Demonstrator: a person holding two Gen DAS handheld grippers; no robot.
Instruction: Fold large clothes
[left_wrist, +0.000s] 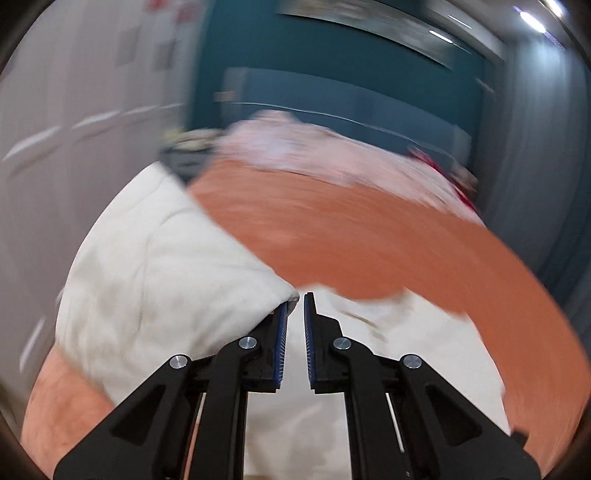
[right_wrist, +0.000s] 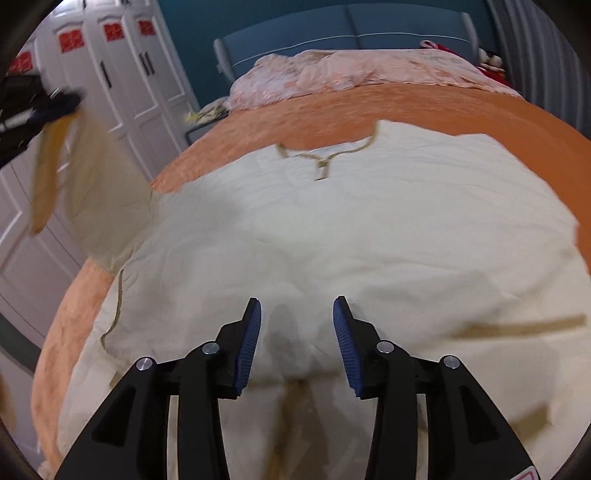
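I see a wide bed covered in an orange textured bedspread (right_wrist: 332, 107), and I place everything else by it. Spread flat across most of the bed lies the large cream-white garment with tan trim (right_wrist: 351, 229), its neckline toward the headboard end. At the bed's left edge one part of it, a sleeve with a tan cuff as far as I can tell, is lifted off the bedspread and hangs from my left gripper (right_wrist: 59, 101), whose fingers are pressed together on a corner of the cream cloth (left_wrist: 291, 297); that view is heavily blurred. A crumpled pale pink floral quilt (right_wrist: 332, 70) is bunched at the head of the bed, against the blue padded headboard (right_wrist: 351, 22). My right gripper (right_wrist: 297, 308) hovers over the garment near the foot of the bed, fingers spread with only air between them, not pressing the cloth.
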